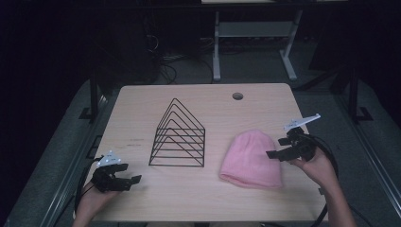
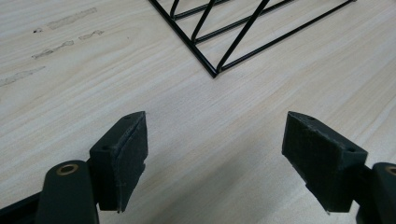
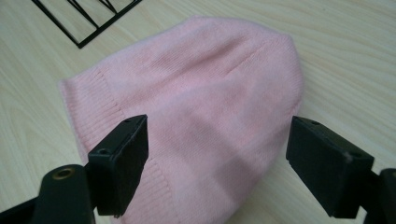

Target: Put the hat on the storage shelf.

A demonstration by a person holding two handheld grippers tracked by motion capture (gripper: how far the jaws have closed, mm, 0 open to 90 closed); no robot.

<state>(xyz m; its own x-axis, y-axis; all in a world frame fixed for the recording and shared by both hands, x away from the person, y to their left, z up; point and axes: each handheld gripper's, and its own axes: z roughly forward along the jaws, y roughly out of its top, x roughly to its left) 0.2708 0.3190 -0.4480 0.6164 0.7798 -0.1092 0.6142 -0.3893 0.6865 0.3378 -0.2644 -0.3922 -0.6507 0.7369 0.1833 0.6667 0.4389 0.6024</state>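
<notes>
The left claw (image 1: 124,178) hangs wide and empty at the counter's (image 1: 142,101) seven o'clock; the right claw (image 1: 279,147) gapes wide at four o'clock, over a pink knit beanie's (image 1: 250,158) edge. The pale wood-grain counter stands in a dark room. A black wire rack (image 1: 178,137) sits empty at centre.
</notes>
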